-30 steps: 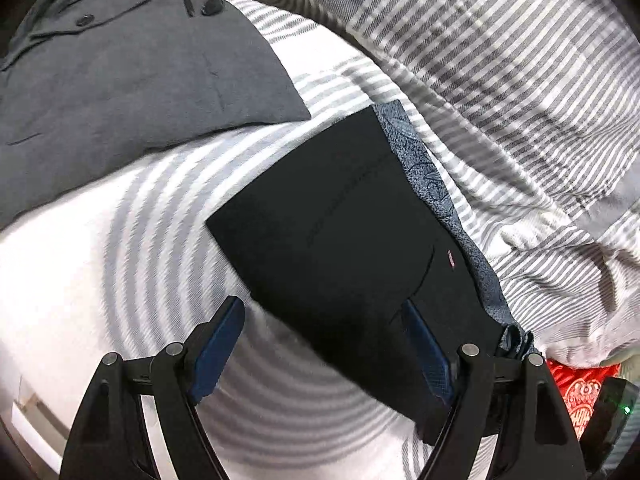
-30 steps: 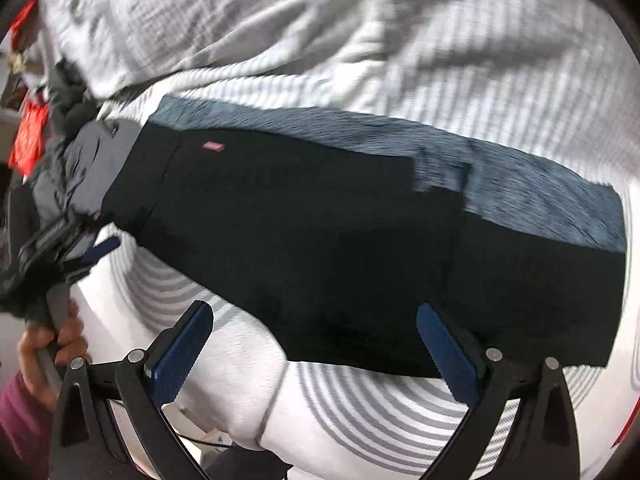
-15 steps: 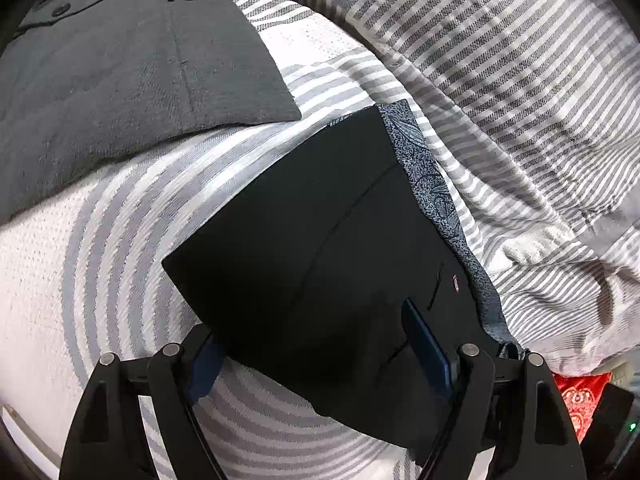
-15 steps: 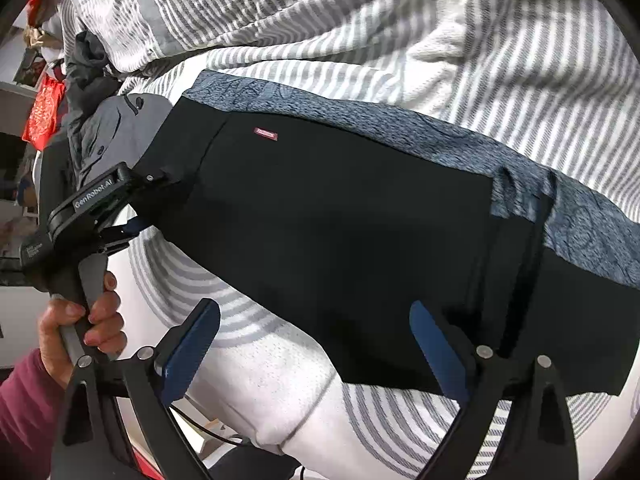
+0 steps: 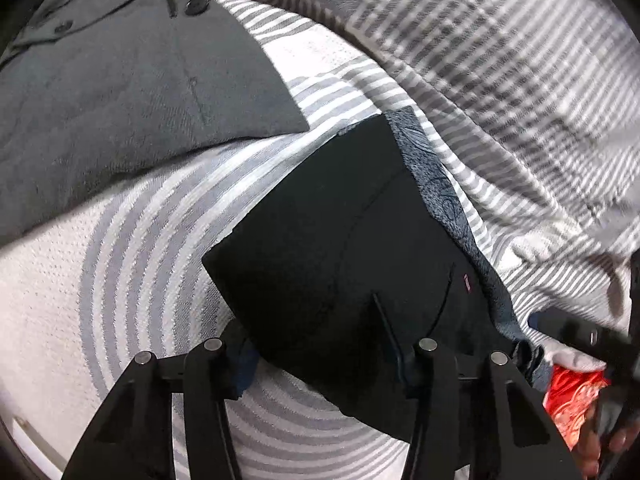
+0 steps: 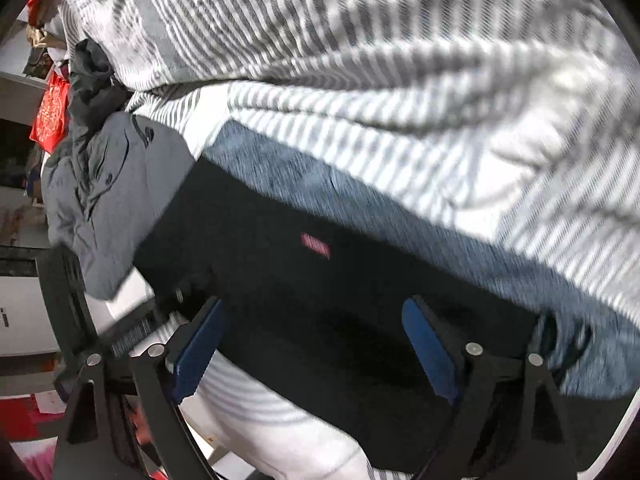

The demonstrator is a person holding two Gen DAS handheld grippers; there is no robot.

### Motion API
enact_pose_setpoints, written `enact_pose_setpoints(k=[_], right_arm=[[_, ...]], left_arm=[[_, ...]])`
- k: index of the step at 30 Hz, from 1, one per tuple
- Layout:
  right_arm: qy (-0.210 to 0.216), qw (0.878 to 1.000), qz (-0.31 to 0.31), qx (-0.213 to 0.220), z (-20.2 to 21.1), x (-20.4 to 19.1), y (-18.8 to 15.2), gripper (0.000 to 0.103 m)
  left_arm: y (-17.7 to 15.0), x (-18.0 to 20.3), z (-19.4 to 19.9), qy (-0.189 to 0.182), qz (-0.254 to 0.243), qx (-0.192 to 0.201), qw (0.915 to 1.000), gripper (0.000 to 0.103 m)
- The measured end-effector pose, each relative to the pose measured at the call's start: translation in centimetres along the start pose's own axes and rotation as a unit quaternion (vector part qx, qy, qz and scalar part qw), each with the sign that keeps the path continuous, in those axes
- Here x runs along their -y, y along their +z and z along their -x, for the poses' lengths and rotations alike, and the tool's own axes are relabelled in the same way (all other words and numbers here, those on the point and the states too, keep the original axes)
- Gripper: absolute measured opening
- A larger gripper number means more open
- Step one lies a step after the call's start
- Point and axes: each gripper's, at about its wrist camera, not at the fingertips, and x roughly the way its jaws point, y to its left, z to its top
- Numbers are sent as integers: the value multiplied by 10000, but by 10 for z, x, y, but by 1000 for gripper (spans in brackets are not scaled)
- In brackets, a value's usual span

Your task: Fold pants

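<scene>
Black pants [image 5: 344,248] on striped bedding [image 5: 132,264] | left gripper [image 5: 320,364], right gripper [image 6: 316,344]: released, straddling pants edge | risk: single-layer pinch spoils fold

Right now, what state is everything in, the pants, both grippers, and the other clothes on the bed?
black pants: folded into a flat rectangle, lying on the striped bedding.
left gripper: open, straddling the pants' near corner.
right gripper: open, low over the pants' near edge.
grey coat: spread flat, apart from the pants.
blue-grey patterned garment: lying partly under the pants.
</scene>
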Motion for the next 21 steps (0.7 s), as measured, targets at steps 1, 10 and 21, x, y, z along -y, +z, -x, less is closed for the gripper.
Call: enact_pose_setpoints(k=[1,10,21], right_arm=[[8,10000,1,-17,-2,-3,6,91],[-45,9996,150,-216,-19,-18,16,91],[-254,9997,-54,-26,-2,-2,-13,91]], left_arm=[[1,-1,-1,-60,63,-10,10000,56],[5,13,-4,17,201,170,9997,63],[6,18,10,60,-134,316,9994,32]])
